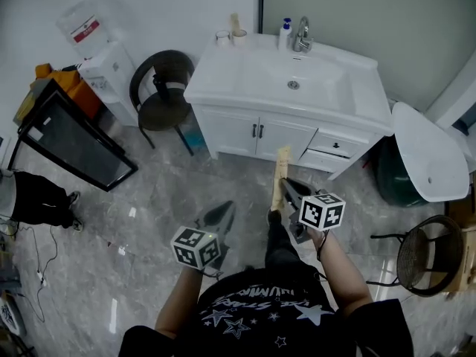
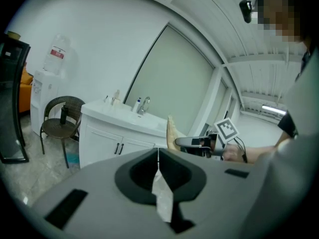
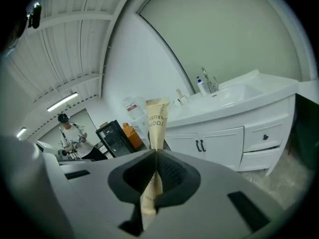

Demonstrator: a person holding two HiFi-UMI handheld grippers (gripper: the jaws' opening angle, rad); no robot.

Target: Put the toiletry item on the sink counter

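1. In front of the sink bench, the right hand-held gripper pinches the toothbrush packet upright in the air, apart from the bench.
2. Left hand-held gripper: jaws pressed together.

A person stands on a grey floor facing a white sink counter, with a faucet, a bottle and cups along its back edge. The right gripper pinches a long beige packet pointing toward the counter. The left gripper hangs beside it with its jaws together, and a dark chair stands just left of the counter.
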